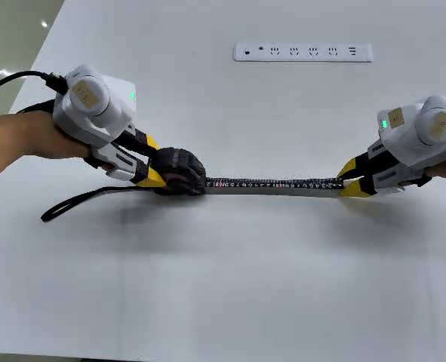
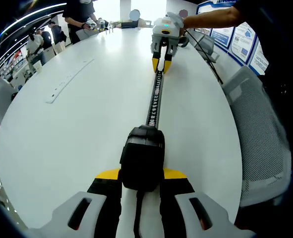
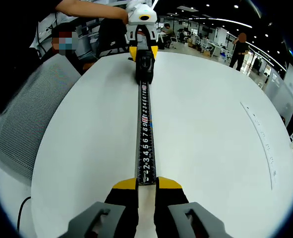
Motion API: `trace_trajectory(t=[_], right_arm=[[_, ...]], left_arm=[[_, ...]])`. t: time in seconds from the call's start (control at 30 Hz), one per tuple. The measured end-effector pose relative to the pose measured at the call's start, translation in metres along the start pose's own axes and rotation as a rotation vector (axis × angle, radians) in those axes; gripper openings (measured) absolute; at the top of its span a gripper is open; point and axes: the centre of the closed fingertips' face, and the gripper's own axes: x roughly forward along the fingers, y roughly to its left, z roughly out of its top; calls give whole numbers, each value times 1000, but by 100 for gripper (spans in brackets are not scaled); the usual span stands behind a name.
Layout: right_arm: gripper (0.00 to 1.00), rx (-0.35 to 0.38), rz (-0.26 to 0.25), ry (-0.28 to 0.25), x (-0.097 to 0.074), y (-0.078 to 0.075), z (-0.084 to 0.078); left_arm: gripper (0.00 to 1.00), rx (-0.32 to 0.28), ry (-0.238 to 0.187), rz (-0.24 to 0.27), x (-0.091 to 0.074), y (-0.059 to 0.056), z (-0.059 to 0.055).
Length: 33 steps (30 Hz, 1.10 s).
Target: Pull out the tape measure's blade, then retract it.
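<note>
R gripper [image 3: 146,183] pinches blade [image 3: 145,134] tip; L gripper [image 2: 142,174] clamps tape measure [image 2: 143,153].

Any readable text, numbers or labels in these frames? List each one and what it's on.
"2 3 4 5 6 7 8 9": printed on the blade, seen in the right gripper view. Numerals farther along it are too small to read.
In the head view, the blade's markings are blurred.
No text can be read on the tape measure case.
Markings on the power strip are too small to read.
Print on the wall posters is blurred.
</note>
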Motion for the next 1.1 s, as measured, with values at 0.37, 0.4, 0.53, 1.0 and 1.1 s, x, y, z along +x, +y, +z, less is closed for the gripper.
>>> trace_trajectory(t=[0.37, 0.4, 0.53, 1.0, 1.1], right_arm=[[7, 8, -8, 31, -6, -1, -12], [7, 11, -8, 30, -6, -1, -13], [7, 20, -3, 31, -5, 1, -13], [10, 44, 10, 33, -4, 2, -12], [11, 43, 9, 78, -7, 2, -20]], left_arm=[[23, 3, 8, -3, 1, 0, 0], [23, 4, 9, -3, 1, 0, 0], [23, 8, 13, -3, 1, 0, 0], [25, 4, 9, 1, 2, 0, 0], [25, 5, 14, -4, 3, -2, 0]])
